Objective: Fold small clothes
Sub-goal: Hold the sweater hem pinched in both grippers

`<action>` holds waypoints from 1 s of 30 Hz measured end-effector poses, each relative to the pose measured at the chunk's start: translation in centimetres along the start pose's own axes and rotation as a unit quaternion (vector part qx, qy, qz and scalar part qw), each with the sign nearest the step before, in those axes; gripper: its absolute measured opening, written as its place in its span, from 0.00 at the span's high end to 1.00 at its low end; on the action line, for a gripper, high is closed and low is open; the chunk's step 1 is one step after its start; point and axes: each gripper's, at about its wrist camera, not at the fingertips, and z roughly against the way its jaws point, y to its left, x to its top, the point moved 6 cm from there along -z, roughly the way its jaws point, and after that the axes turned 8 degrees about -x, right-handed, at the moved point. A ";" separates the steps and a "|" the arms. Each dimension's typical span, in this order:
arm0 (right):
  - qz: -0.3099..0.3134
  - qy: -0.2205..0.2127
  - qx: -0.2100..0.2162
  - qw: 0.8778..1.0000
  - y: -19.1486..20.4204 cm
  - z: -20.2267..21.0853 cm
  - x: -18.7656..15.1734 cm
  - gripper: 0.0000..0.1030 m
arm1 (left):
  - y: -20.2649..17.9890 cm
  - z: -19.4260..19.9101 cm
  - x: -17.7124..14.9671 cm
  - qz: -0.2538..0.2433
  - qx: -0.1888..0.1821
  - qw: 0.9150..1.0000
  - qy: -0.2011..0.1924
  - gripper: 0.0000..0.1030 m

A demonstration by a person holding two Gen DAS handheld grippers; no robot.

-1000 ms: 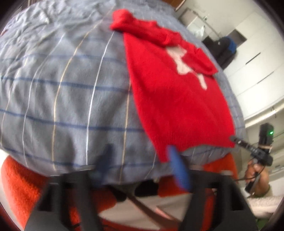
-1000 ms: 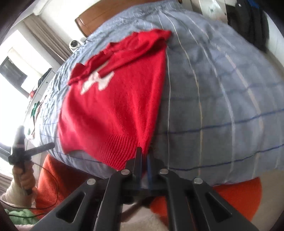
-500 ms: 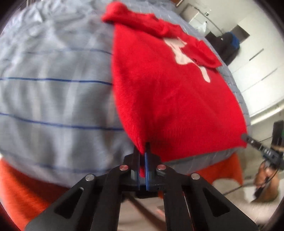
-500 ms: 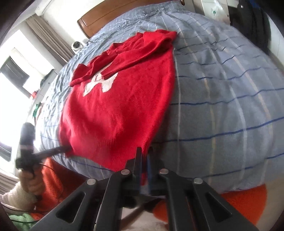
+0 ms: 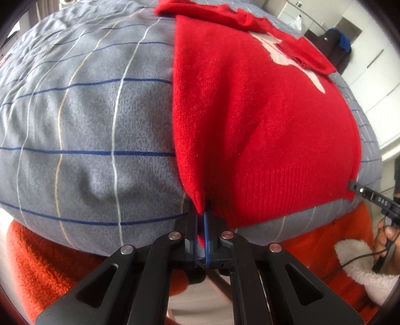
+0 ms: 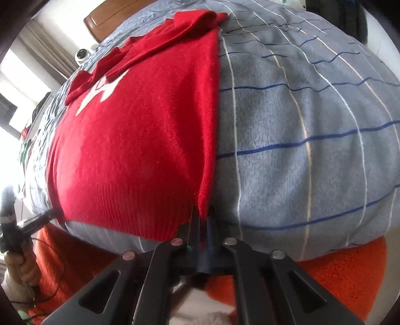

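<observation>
A small red knit sweater with a white figure on its chest lies flat on a grey-blue striped bed cover, sleeves folded across the top. My left gripper is shut on the sweater's near left hem corner. My right gripper is shut on the near right hem corner of the sweater. Each gripper also shows in the other's view, pinching the opposite hem corner: the right one and the left one.
The bed cover hangs over an orange blanket at the near edge. A wooden headboard is at the far end. White cupboards and a dark bag stand beside the bed.
My left gripper has closed on the left hem corner, which it had open jaws beside one second ago. Both views have moved closer and lower over the sweater.
</observation>
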 end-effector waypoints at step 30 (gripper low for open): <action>-0.015 -0.005 0.016 1.000 -0.8 0.1 -0.6 0.95 | -0.6 -1.0 -0.7 -0.012 0.007 1.000 -0.007 0.96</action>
